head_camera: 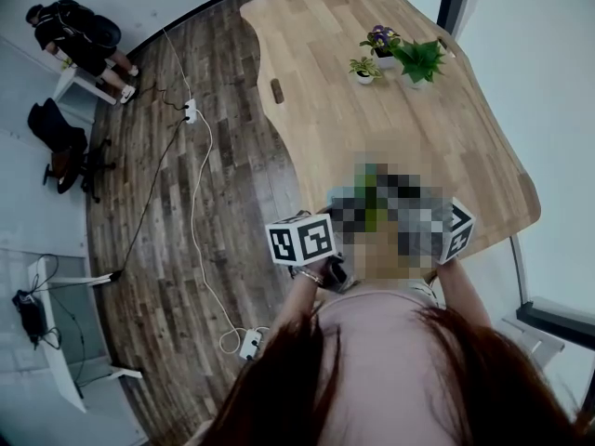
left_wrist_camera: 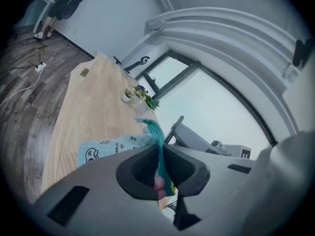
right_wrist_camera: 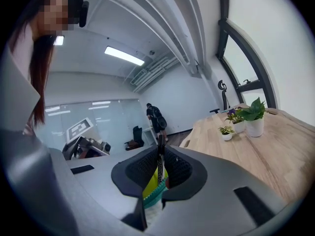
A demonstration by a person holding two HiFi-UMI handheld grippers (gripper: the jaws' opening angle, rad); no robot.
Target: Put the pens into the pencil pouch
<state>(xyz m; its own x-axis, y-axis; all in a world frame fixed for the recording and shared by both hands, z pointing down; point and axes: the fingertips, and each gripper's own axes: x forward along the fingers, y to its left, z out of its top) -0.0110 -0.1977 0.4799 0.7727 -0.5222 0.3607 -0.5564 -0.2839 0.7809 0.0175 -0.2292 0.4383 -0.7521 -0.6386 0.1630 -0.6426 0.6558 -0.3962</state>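
Pencil pouch [left_wrist_camera: 106, 149], rim clamped at six o'clock by left tool [left_wrist_camera: 160, 161] and right tool [right_wrist_camera: 159, 165], may slip if tugged unevenly.

The pencil pouch [left_wrist_camera: 106, 149] is found at the desk's [head_camera: 316, 110] 6 o'clock edge. Three potted plants [head_camera: 416, 60] are grouped beyond it at 12 o'clock. A power strip [head_camera: 190, 111] is laid on the floor [head_camera: 186, 249] at 10 o'clock.

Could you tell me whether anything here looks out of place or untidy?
Nothing is spilled or damaged. Only the white cable stands out, snaking loose across the floor beside the table. The left gripper and right gripper each pinch the pouch.
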